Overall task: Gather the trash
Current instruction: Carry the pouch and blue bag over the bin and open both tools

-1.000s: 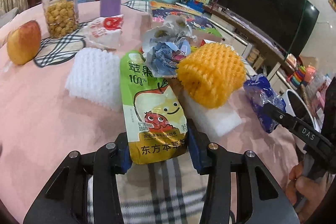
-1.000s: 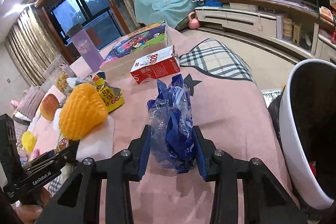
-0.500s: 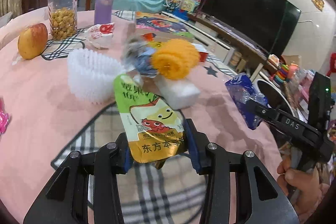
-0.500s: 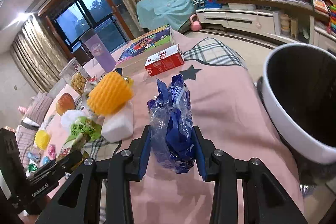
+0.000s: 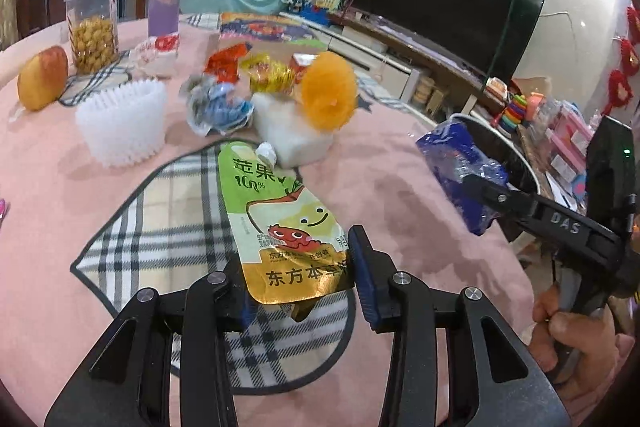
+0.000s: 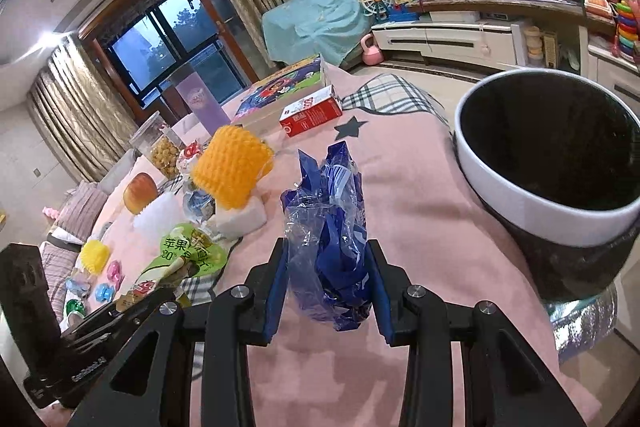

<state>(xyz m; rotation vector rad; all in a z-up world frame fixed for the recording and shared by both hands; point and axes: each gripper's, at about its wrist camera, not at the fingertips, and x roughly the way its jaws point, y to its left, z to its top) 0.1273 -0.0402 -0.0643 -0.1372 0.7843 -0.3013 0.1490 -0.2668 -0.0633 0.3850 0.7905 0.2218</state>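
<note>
Left gripper [image 5: 298, 291] pinching green juice pouch [image 5: 280, 219] above pink desk [image 5: 60, 227]. Right gripper [image 6: 328, 291] pinching crumpled blue wrapper [image 6: 328, 227] beside white-rimmed bin [image 6: 532, 203].

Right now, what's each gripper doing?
Left gripper: shut on the juice pouch.
Right gripper: shut on the blue wrapper.

left gripper [image 5: 300, 291] and right gripper [image 6: 328, 287] both angled downward, jaws partly closed
</note>
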